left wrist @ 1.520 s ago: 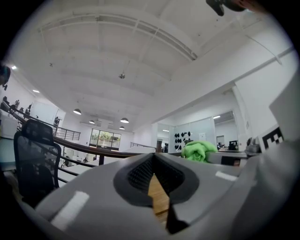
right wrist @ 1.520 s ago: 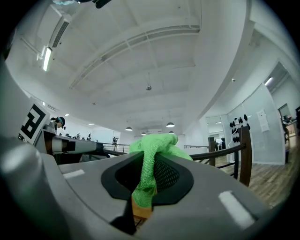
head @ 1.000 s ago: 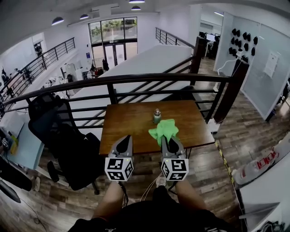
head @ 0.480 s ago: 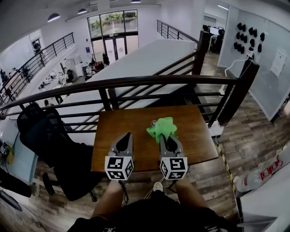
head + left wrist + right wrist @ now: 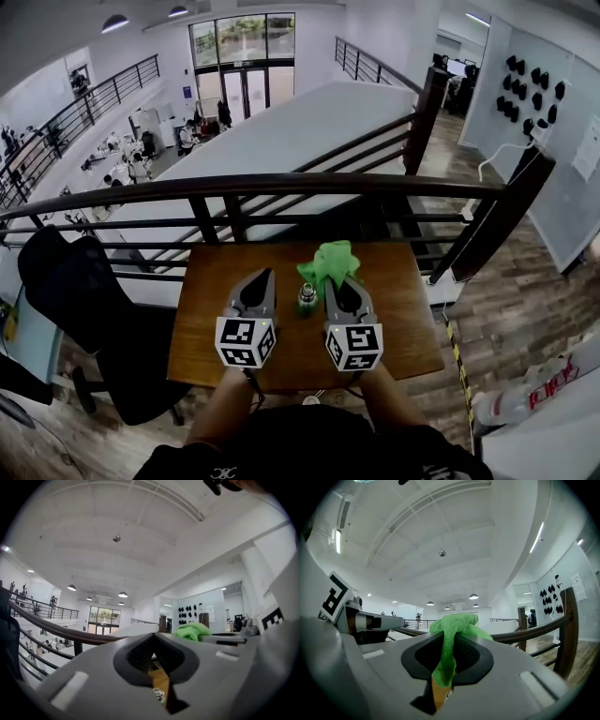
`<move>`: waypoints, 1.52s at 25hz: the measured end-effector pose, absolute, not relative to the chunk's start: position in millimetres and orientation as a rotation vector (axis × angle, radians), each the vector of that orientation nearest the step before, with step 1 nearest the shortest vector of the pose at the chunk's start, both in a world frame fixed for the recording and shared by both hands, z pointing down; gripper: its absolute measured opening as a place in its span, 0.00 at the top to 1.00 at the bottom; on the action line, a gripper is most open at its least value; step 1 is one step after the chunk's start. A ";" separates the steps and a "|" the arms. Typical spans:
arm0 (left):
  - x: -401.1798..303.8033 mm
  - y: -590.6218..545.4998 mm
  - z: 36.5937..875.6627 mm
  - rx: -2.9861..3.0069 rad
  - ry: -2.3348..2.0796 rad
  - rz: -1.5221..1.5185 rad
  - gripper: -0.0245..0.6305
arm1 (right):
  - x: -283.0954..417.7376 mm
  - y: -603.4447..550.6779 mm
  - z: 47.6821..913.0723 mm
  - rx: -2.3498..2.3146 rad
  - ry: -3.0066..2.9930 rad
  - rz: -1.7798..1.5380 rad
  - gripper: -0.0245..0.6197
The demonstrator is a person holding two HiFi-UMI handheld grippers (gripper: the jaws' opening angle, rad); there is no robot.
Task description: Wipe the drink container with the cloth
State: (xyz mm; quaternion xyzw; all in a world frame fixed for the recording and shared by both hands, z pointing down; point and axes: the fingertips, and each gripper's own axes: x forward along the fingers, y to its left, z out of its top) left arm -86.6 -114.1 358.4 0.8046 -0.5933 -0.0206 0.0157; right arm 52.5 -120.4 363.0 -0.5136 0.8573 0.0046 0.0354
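- Seen from above in the head view, a person holds a grey two-jaw tool in each hand over a square brown wooden table (image 5: 398, 323).
- The drink container (image 5: 307, 298) is a small metal bottle with a dull green body and a silver screw cap.
- It stands upright on the table, in the gap between the two tools and a little nearer the right one.
- In the left gripper view only the silver cap and a sliver of the drink container (image 5: 158, 695) show, low down through the slot behind the jaws. It is too small there to make out more.
- The left gripper (image 5: 265, 274) has its jaws pressed together with nothing between them. The left gripper view shows the two dark ribbed pads meeting at the tip (image 5: 152, 637).
- The right gripper (image 5: 331, 279) is clamped on a bright green, soft, fuzzy cloth (image 5: 328, 261).
- In the right gripper view the jaws (image 5: 449, 639) pinch a narrow fold of the cloth (image 5: 457, 620), which runs down between the pads and puffs out in a bunch over the tips.
- In the head view the bunched cloth lies just beyond the bottle's cap. Whether they touch cannot be told.
- A dark metal railing (image 5: 281, 185) with a brown top rail runs along the far side of the table.
- A black office chair (image 5: 80, 291) stands to the left.
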 end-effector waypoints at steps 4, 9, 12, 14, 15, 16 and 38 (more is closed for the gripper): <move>-88.4 -132.4 358.8 2.492 -1.847 -0.036 0.89 | 46.1 -141.0 361.0 -1.566 2.657 -0.002 0.89; -101.9 -148.8 369.6 2.478 -1.831 -0.012 0.89 | 36.0 -158.1 370.8 -1.588 2.667 -0.042 0.89; -107.3 -159.4 373.9 2.484 -1.803 -0.002 0.89 | 32.1 -164.8 373.6 -1.603 2.666 -0.060 0.90; -108.3 -165.5 379.7 2.504 -1.773 0.006 0.89 | 31.4 -168.8 377.8 -1.625 2.660 -0.064 0.89; -107.1 -169.0 383.1 2.516 -1.755 0.010 0.89 | 32.1 -171.8 380.5 -1.639 2.655 -0.068 0.89; -105.1 -172.3 387.1 2.526 -1.733 0.014 0.89 | 32.8 -174.7 383.6 -1.652 2.653 -0.074 0.89; -12.0 -205.6 570.8 2.624 -1.164 0.510 0.64 | 92.0 -197.4 449.2 -1.974 2.584 -0.213 0.89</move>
